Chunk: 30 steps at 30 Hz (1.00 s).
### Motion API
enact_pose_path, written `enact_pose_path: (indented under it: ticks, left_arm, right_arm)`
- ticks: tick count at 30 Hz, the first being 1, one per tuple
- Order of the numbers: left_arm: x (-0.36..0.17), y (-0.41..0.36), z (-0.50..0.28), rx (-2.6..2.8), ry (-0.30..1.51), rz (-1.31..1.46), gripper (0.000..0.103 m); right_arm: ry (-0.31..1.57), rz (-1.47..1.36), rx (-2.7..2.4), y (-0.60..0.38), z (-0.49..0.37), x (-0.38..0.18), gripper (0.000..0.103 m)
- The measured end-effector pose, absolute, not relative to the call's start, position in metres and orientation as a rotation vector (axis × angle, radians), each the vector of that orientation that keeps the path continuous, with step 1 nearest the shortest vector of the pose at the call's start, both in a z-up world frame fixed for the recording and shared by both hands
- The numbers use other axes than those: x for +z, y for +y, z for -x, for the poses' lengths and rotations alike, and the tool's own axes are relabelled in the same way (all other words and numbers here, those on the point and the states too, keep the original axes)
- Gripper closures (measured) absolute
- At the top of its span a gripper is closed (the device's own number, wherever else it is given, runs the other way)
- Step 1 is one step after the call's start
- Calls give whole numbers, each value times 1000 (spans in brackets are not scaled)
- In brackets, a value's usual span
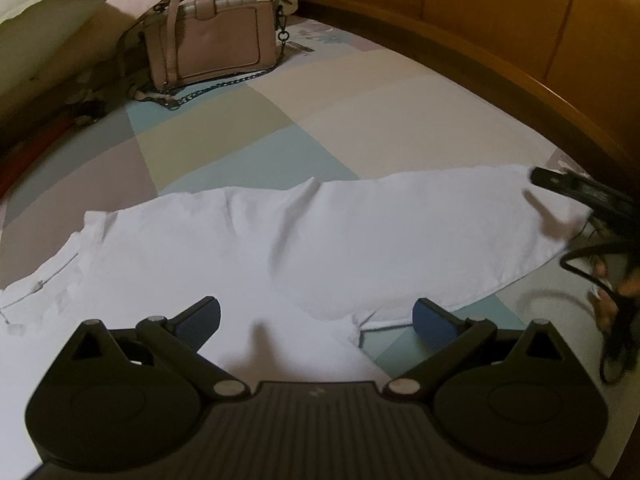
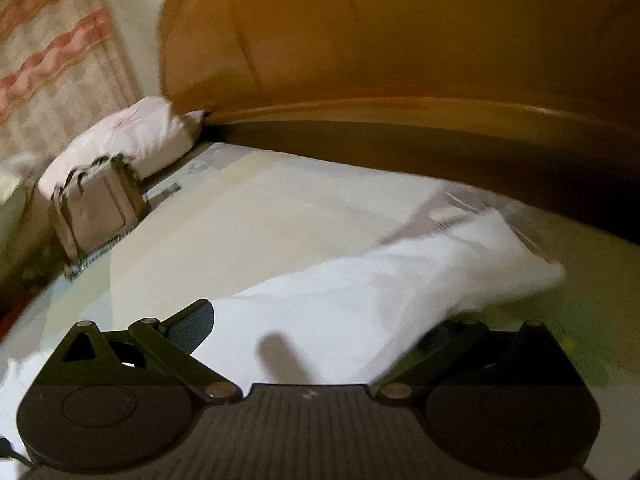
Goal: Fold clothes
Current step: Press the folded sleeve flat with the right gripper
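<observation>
A white garment [image 1: 288, 240] lies spread across the patchwork bedsheet [image 1: 224, 152]. My left gripper [image 1: 316, 320] is open and empty, hovering over the garment's near edge, blue pads wide apart. In the right wrist view the same white garment [image 2: 360, 304] lies in front of my right gripper [image 2: 320, 328], which is open; cloth drapes over its right finger, and the view is blurred. The right gripper also shows at the right edge of the left wrist view [image 1: 592, 196], over the garment's far right end.
A pink handbag [image 1: 212, 40] with a chain strap stands at the back of the bed beside pillows [image 1: 48, 12]. It also shows in the right wrist view [image 2: 100, 204]. A wooden bed frame [image 1: 500, 40] curves along the right and back.
</observation>
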<state>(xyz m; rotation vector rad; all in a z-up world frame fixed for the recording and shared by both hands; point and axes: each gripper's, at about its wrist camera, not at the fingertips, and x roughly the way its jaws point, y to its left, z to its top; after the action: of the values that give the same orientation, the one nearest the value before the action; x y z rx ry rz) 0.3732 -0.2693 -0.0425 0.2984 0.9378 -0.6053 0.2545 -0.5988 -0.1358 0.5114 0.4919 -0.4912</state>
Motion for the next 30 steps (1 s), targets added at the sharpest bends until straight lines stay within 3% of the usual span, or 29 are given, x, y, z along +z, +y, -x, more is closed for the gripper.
enact_pose_path:
  ticks: [18,25,30]
  left_arm:
    - [-44,-271,-370,-580,936,-300,1]
    - [-44,-263,-375,-549,932,-282,1]
    - [-41,-258,-380,-540,924,-260,1]
  right_arm:
    - [464,-636,-559,-580,-266,-127,0]
    - [442,-1012,-520,-585,-244,-125,0]
    - [384,-1015,-522,-587,-254,-132,0]
